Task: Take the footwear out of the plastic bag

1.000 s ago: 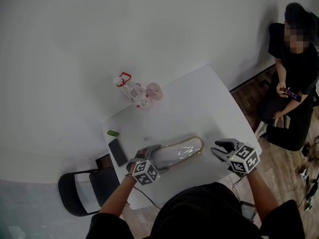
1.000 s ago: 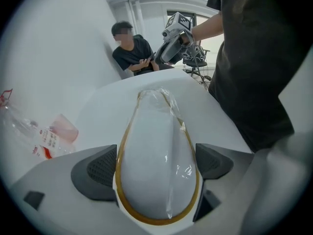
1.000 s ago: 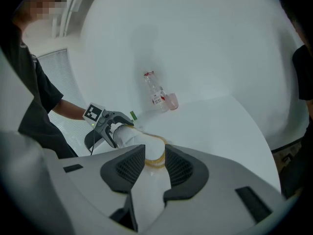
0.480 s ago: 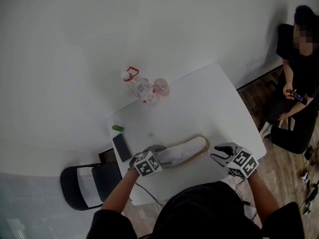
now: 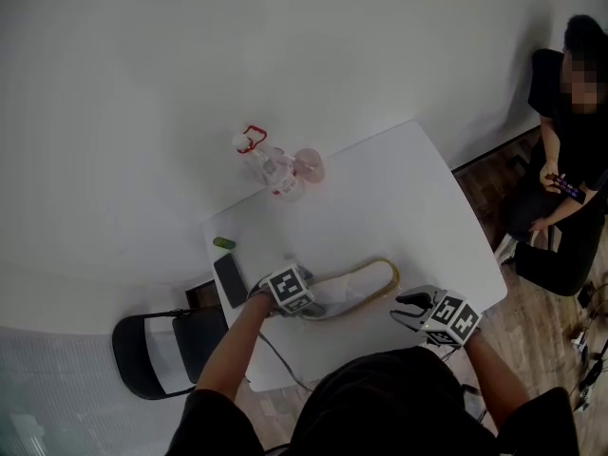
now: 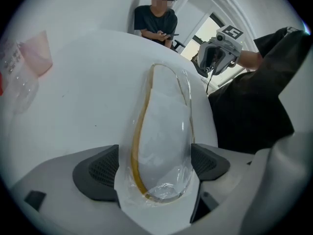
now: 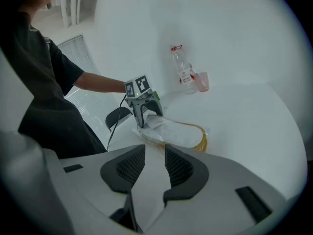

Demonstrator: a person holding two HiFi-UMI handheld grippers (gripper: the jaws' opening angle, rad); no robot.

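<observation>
My left gripper (image 6: 155,151) has tipped down over the near end of the plastic bag (image 6: 168,182), and its jaws have just been opening. They stand wide now, one on each side of the bag, not squeezing it. The white slipper (image 6: 164,116) is inside the bag, lying flat on the white table (image 5: 399,198). My right gripper (image 7: 155,155) has slid closer to the slipper. Its jaws are a little apart, with nothing in them. A bottle (image 5: 269,169) and a pink cup (image 5: 309,166) stand far back.

Down-tilted left claw (image 6: 155,166) has just opened (bag (image 6: 164,111) between jaws); right claw (image 7: 149,168) ajar.
</observation>
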